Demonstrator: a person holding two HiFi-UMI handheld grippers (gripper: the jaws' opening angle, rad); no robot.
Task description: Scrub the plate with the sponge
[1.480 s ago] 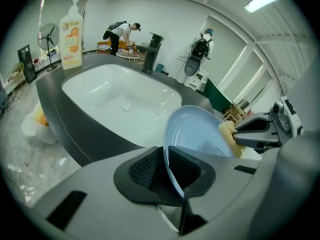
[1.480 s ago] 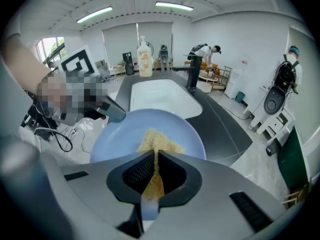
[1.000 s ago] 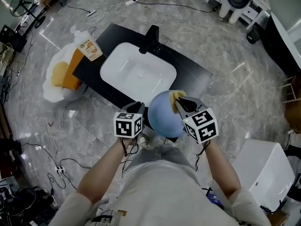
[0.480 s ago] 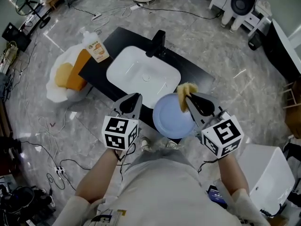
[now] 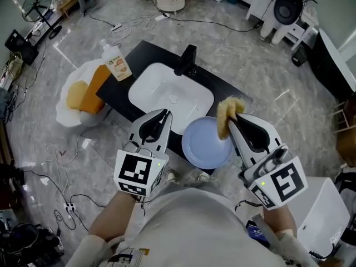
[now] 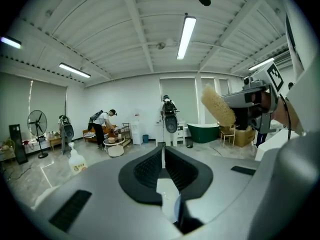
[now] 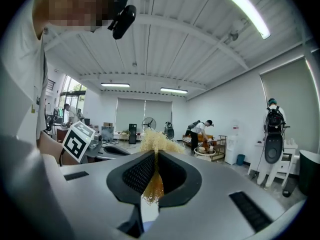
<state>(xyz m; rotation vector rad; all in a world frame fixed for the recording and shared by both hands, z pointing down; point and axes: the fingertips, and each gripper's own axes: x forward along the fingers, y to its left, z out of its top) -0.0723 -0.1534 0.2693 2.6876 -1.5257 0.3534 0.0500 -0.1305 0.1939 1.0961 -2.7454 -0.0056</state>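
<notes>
Since a second ago both of your grippers are showing larger and nearer in the head view. The pale blue plate [image 5: 203,146] is lying flat on the black counter [image 5: 231,90], at its near edge and just beside the white sink [image 5: 167,93]. Your right gripper [image 5: 232,124] is pinching the yellow sponge [image 5: 228,113] between its jaws, and in the head view the sponge is overlapping the plate's far right rim. Your left gripper [image 5: 162,117] is hovering to the plate's left. Its jaws have just been closing and are now nearly together with nothing between them. A faucet [image 5: 186,60] is standing behind the sink, and a soap bottle [image 5: 115,64] is sitting at the counter's left end.
</notes>
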